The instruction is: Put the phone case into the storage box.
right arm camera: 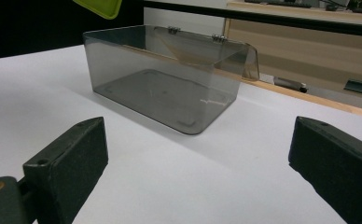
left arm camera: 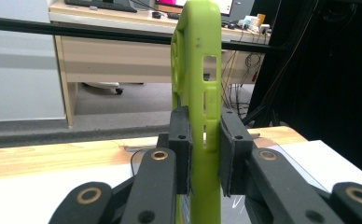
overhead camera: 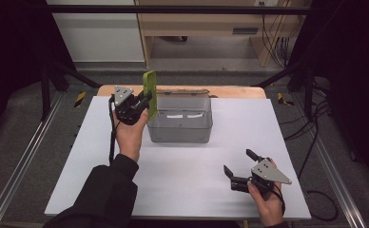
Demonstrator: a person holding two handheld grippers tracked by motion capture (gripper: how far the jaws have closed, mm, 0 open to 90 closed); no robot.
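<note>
The left gripper (overhead camera: 143, 102) is clamped on a green phone case (overhead camera: 149, 87), its two pads pressing the case's flat faces from either side. In the left gripper view the case (left arm camera: 198, 93) stands upright and edge-on between the pads, with the side cut-outs facing the camera and most of its length rising above the jaws. The person's left hand (overhead camera: 130, 133) carries this gripper at the left end of a clear plastic box (overhead camera: 180, 130), so the case hangs over the box's left rim — raised above the wall, not down inside.

The box sits on the white bench (overhead camera: 182, 190), toward its far side and a little left of centre. It is smoky-transparent, with a hinged lid folded back behind it. In the right gripper view the box (right arm camera: 165, 79) shows a bare floor; nothing lies in it.

The right gripper (overhead camera: 238, 167) is held low over the near right part of the bench, well apart from the box, in the person's right hand (overhead camera: 267, 202). Its jaws stand wide apart — nothing between them, and they point toward the box.
</note>
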